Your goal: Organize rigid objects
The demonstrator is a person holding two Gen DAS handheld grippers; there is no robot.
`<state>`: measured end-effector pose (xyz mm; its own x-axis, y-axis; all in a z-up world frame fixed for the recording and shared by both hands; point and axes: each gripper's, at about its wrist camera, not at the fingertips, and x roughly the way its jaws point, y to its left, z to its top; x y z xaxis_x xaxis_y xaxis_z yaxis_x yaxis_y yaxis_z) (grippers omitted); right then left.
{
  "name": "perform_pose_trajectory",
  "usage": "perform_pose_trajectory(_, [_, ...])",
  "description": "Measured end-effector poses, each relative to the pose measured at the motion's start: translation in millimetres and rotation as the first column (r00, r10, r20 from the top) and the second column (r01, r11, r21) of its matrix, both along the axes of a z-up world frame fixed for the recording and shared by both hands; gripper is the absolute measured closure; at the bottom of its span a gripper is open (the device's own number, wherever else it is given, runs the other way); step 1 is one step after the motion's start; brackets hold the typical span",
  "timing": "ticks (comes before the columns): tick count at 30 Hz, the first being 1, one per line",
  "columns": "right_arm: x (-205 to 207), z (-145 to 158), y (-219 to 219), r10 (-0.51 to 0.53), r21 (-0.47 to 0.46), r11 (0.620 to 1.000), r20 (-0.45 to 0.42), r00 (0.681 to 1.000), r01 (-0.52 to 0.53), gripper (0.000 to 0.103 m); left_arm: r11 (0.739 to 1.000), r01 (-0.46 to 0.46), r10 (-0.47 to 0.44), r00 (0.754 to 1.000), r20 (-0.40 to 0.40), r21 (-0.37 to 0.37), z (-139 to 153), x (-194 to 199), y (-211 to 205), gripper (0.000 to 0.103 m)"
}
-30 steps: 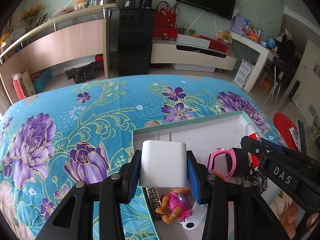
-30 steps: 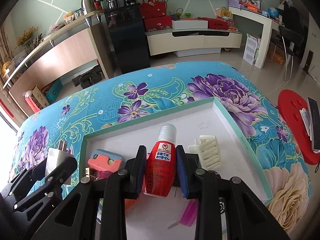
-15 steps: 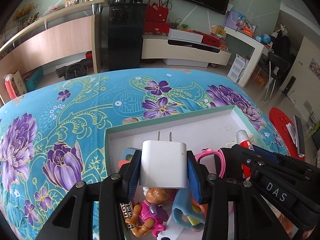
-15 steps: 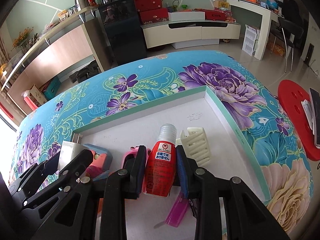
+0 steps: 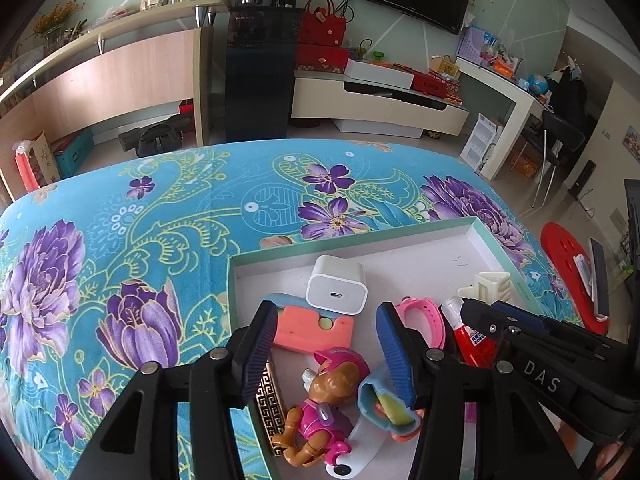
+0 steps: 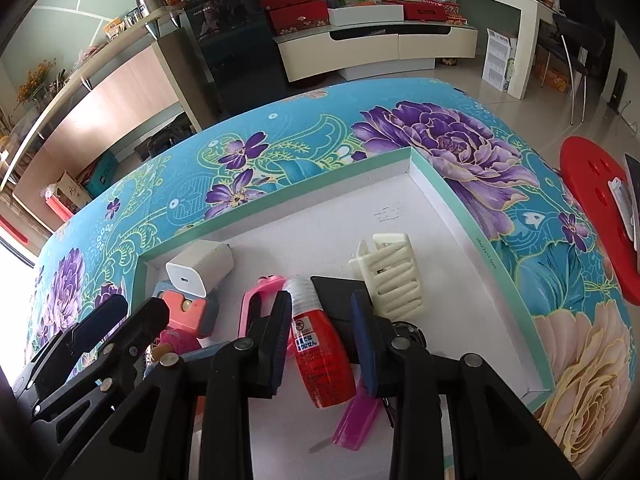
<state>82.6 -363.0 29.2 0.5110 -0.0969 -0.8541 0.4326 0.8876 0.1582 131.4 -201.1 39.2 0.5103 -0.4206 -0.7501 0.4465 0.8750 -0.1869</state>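
A shallow white tray with a green rim (image 5: 352, 236) (image 6: 416, 152) lies on the floral cloth. A white charger (image 5: 337, 289) (image 6: 200, 266) lies in its far left corner, partly on a pink and blue block (image 5: 312, 326). My left gripper (image 5: 326, 346) is open and empty just behind the charger, above a toy pup figure (image 5: 320, 404). My right gripper (image 6: 322, 340) is open, its jaws standing either side of a red bottle (image 6: 320, 360) that lies in the tray. A pink watch (image 5: 424, 318) and a cream hair claw (image 6: 394, 276) lie beside it.
A magenta comb (image 6: 356, 420) and a black card (image 6: 336, 300) lie under the right gripper. A patterned box (image 5: 268, 404) leans at the tray's left wall. A red stool (image 6: 596, 208) stands off the table's right edge.
My left gripper opened and let go of the white charger, which now lies in the tray. My right gripper opened and the red bottle now lies loose between its jaws.
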Motion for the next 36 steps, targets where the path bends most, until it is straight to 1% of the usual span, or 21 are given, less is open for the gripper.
perform_pose_trajectory(1, [0.2,1.1,1.2,0.003,-0.005,1.000,0.002,1.000,-0.003,0.072,1.000,-0.011,0.011,1.000,0.003,0.003,1.3,0.5,3.2,0.042])
perform_pose_trajectory(3, [0.5,4.8,4.3,0.013,-0.015,1.000,0.011,1.000,-0.013,0.071,0.999,-0.037,0.037,0.999,0.013,0.015,3.6,1.3,10.6,0.038])
perform_pose_trajectory(6, [1.2,11.2,10.4,0.035,-0.025,0.999,0.028,0.999,-0.035,0.071,0.996,-0.084,0.083,0.996,0.021,0.040,5.0,4.1,23.9,0.037])
perform_pose_trajectory(10, [4.8,14.9,22.3,0.077,-0.030,0.997,0.036,0.996,-0.076,0.071,0.986,-0.156,0.156,0.988,0.009,0.066,3.0,10.2,44.3,0.035])
perform_pose_trajectory(15, [10.9,15.0,36.6,0.119,-0.039,0.992,0.030,0.992,-0.118,0.071,0.962,-0.247,0.248,0.969,0.007,0.119,-2.8,18.2,68.7,0.032])
perform_pose_trajectory(16, [12.1,15.2,39.8,0.130,-0.041,0.991,0.029,0.991,-0.128,0.071,0.957,-0.261,0.263,0.965,0.005,0.129,-4.7,19.4,72.7,0.025])
perform_pose_trajectory(17, [13.3,15.6,43.2,0.140,-0.044,0.989,0.029,0.990,-0.138,0.069,0.952,-0.274,0.276,0.961,0.001,0.136,-6.4,20.7,76.8,0.022])
perform_pose_trajectory(20, [15.7,17.1,52.7,0.163,-0.056,0.985,0.028,0.986,-0.161,0.060,0.945,-0.298,0.302,0.953,-0.011,0.133,-8.6,22.4,87.6,0.021])
perform_pose_trajectory(22, [16.9,18.2,57.7,0.175,-0.062,0.983,0.032,0.984,-0.173,0.057,0.938,-0.315,0.320,0.948,-0.009,0.143,-9.2,23.4,93.3,0.018])
perform_pose_trajectory(23, [17.6,18.5,59.6,0.179,-0.062,0.982,0.033,0.983,-0.176,0.051,0.933,-0.325,0.329,0.944,-0.004,0.153,-9.7,23.7,95.6,0.010])
perform_pose_trajectory(24, [18.1,18.5,61.0,0.180,-0.060,0.982,0.033,0.983,-0.177,0.041,0.928,-0.334,0.338,0.941,0.002,0.166,-10.0,23.7,97.5,0.000])
perform_pose_trajectory(26, [18.9,18.5,63.0,0.182,-0.052,0.982,0.039,0.983,-0.180,0.030,0.917,-0.352,0.356,0.934,0.014,0.186,-11.3,25.0,101.8,0.000])
perform_pose_trajectory(31, [23.7,13.8,63.2,0.174,-0.041,0.984,0.027,0.984,-0.173,0.027,0.894,-0.387,0.400,0.917,-0.013,0.226,-21.3,30.6,113.4,0.000])
perform_pose_trajectory(33, [25.2,9.7,62.3,0.172,-0.031,0.985,0.016,0.985,-0.172,0.016,0.885,-0.399,0.415,0.910,-0.020,0.239,-25.3,31.8,117.1,0.000])
perform_pose_trajectory(35, [25.6,7.4,60.9,0.165,-0.022,0.986,0.016,0.986,-0.164,0.012,0.877,-0.410,0.428,0.903,-0.022,0.249,-28.1,32.7,120.0,0.000])
perform_pose_trajectory(36, [25.6,6.9,60.0,0.161,-0.017,0.987,0.018,0.987,-0.161,0.012,0.875,-0.415,0.434,0.901,-0.024,0.251,-29.2,33.0,121.4,0.000])
